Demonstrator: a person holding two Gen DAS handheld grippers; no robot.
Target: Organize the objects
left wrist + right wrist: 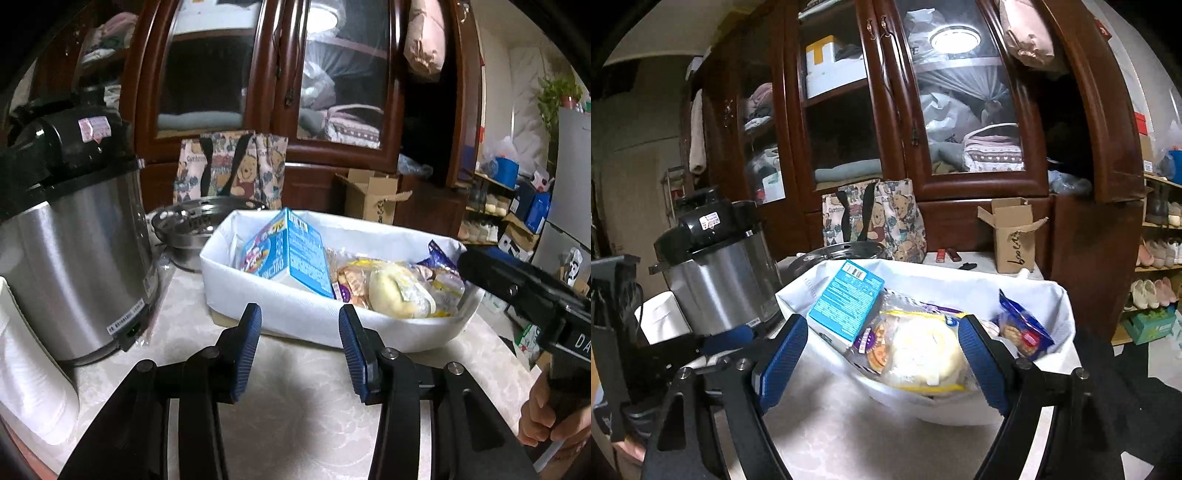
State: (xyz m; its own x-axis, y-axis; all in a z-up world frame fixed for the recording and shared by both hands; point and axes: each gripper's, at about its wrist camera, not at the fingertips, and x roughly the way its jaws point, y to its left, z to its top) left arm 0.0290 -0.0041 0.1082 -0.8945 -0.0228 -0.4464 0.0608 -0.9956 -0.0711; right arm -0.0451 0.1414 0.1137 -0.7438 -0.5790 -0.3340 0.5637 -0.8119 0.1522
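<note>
The white basket (295, 314) sits in the middle of the picture on the pale table (295, 406). Inside it are a blue box (295, 254), a yellow snack pack (399, 295) and a blue cookie bag (1023, 328) at its right end. So the snacks look put away already.

The left gripper (300, 332) is low in the picture, just in front of the basket. Its jaws are partly open with nothing between them. The right gripper (882, 350) is open wide and empty too, with the basket just past its tips.

I cannot see any loose snack left on the table. The job looks nearly done, maybe finished. A big silver pot (77, 266) stands at the left.
</note>
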